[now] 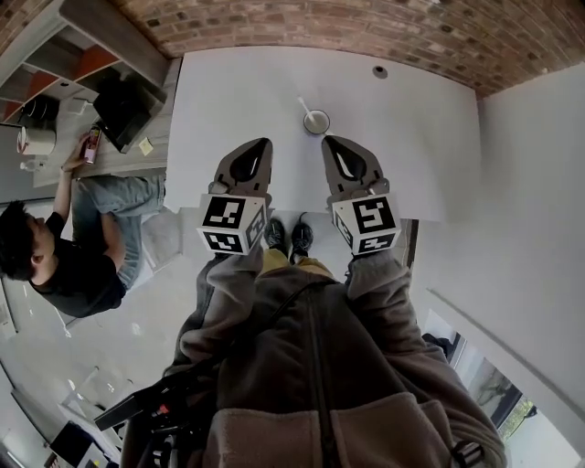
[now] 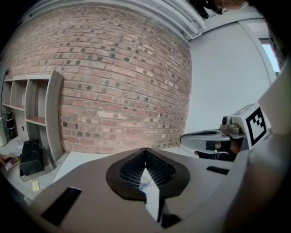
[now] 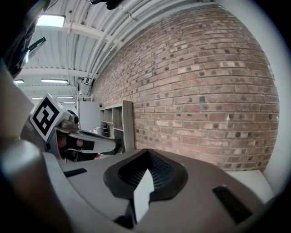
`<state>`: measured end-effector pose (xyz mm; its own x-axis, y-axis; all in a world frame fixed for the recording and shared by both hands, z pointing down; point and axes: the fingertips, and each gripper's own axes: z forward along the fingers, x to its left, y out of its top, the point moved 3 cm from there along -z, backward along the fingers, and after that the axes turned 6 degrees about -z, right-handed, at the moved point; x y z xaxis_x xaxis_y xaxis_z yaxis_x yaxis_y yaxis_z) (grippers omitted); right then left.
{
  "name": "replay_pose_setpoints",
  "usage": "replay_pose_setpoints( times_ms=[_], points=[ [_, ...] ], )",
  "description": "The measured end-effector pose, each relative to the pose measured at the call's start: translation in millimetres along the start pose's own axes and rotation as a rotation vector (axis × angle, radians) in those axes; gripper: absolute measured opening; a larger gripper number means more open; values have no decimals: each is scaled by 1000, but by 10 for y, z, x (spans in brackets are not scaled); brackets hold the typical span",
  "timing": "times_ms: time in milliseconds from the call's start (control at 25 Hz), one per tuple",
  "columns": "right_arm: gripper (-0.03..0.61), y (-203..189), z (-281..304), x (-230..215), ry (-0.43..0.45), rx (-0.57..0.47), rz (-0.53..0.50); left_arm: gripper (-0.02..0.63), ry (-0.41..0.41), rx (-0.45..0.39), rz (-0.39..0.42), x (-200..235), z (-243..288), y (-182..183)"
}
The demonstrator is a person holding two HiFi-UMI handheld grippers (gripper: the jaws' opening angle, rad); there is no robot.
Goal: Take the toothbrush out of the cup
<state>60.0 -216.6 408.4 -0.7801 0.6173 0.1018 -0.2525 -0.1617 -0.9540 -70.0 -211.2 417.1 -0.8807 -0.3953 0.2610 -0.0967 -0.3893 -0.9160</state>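
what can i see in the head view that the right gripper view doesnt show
Only the head view: the cup with the toothbrush standing in it, and a seated person. Only the right gripper view: ceiling lights and a close look at the right gripper, jaws shut with nothing between them. Both: the brick wall, white table, shelf unit and left gripper.

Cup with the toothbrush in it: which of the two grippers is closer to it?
Right. The right gripper points at the cup from just short of it, slightly to its right. The left gripper sits farther off, to the cup's left. Neither touches it.
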Motion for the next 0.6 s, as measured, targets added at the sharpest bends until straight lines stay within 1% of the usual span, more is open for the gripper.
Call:
replay_pose_setpoints(
  times_ms=[200,440,600],
  points=[
    [0,-355,202,-12,11,90,54,3,6,92,-46,193,141,-331],
    [0,-762,459,-70,24,166,83,3,8,162,-80,388,326,-635],
    [0,-1048,667,-145,28,218,107,3,33,190,-96,549,408,-812]
  ],
)
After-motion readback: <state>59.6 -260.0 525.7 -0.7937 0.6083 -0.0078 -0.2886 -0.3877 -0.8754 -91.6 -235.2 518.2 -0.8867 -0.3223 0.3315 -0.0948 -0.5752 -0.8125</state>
